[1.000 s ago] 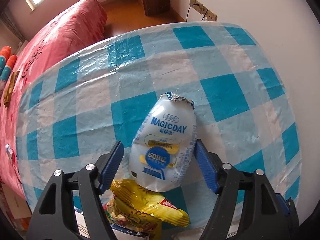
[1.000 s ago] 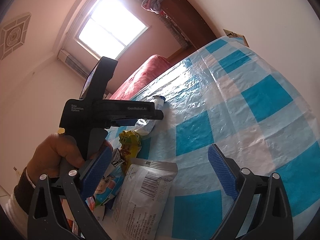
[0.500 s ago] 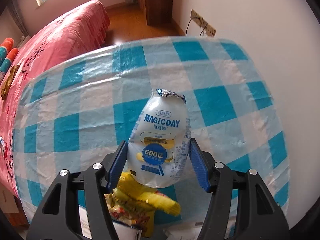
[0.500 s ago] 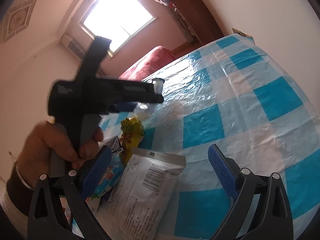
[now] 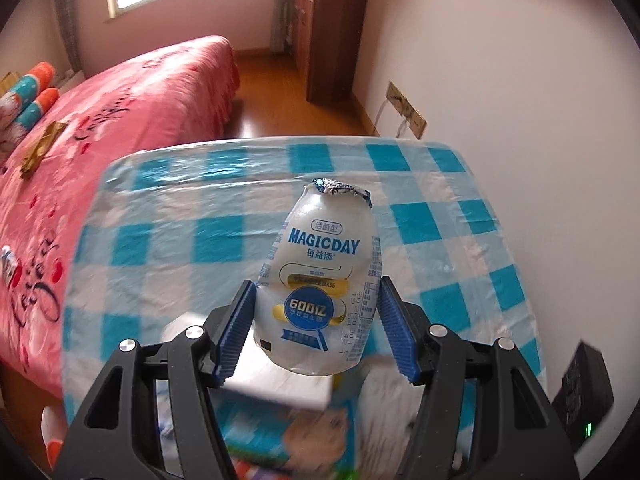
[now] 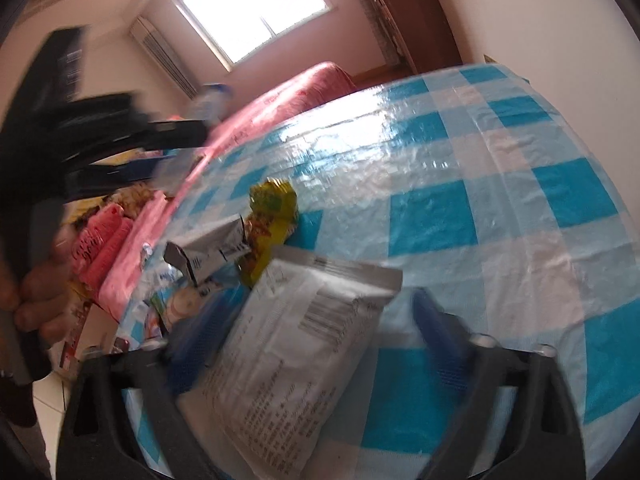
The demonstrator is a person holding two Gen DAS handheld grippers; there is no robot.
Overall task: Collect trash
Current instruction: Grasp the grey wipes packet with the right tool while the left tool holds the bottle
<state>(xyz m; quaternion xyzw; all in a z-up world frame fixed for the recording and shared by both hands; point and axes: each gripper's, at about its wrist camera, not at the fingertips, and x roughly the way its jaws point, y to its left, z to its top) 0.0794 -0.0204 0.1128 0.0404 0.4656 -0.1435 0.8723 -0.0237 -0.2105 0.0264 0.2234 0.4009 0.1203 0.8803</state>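
Observation:
A white MAGICDAY drink bottle (image 5: 320, 272) with a torn foil lid is held upright in my left gripper (image 5: 316, 320), which is shut on its lower half, well above the checked table (image 5: 440, 240). In the right wrist view that gripper (image 6: 120, 140) and the bottle (image 6: 208, 100) show blurred at the upper left, in a person's hand (image 6: 36, 292). My right gripper (image 6: 312, 312) straddles a flat white and silver pouch (image 6: 304, 352) lying on the table. Its jaws are closing, and a gap still shows at the right pad.
A yellow snack wrapper (image 6: 272, 216) and a grey strip wrapper (image 6: 208, 248) lie beyond the pouch, with more packets by the table's left edge. A pink bed (image 5: 100, 120) runs along the left. A black device (image 5: 584, 392) sits low on the right.
The left gripper closed on the bottle, then rose and drew back with it, so the table looks farther off. The right gripper's jaws have narrowed around the pouch.

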